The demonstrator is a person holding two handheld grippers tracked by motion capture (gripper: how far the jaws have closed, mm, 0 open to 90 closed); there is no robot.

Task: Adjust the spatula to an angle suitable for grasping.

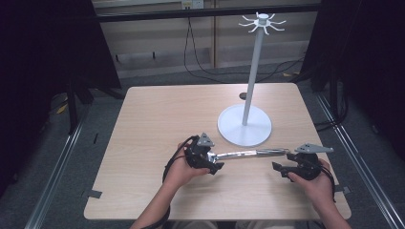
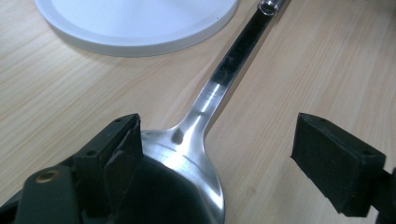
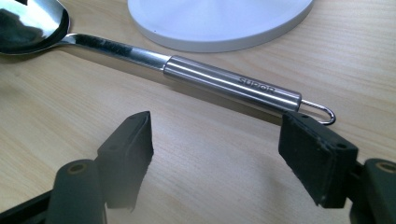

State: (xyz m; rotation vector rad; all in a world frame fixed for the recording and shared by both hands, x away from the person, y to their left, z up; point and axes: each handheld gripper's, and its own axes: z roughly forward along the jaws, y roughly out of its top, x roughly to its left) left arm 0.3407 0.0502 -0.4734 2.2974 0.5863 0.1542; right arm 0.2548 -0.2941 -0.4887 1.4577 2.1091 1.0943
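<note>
Hand-held gripper work sits at the near edge of the pale wooden table (image 1: pixel 157 114). On the left, the left hand-held gripper (image 1: pixel 216 166) points right, its jaws standing apart around the bowl of a steel serving spoon (image 1: pixel 248 153); in the left gripper view the bowl (image 2: pixel 187 177) lies against the left jaw while the right jaw stands clear of it, so the pads do not press on both sides. The spoon lies on the table, running left to right between the two hands, its round handle (image 3: pixel 231 83) ending in a small wire hanging loop (image 3: pixel 322 112) at the right.

Just beyond the spoon's middle stands a white hook stand (image 1: pixel 258 67): its round base (image 1: pixel 234 129) rests on the table close to the handle, its slim pole rises to a ring of hooks (image 1: pixel 262 21) at the top. The base crowds the far side of the spoon.

On the right, the right hand-held gripper (image 1: pixel 277 168) points left, jaws wide open, nothing between them; in the right gripper view the handle lies just beyond the jaw tips, untouched. Cables (image 1: pixel 200 62) trail on the floor beyond the far edge.
</note>
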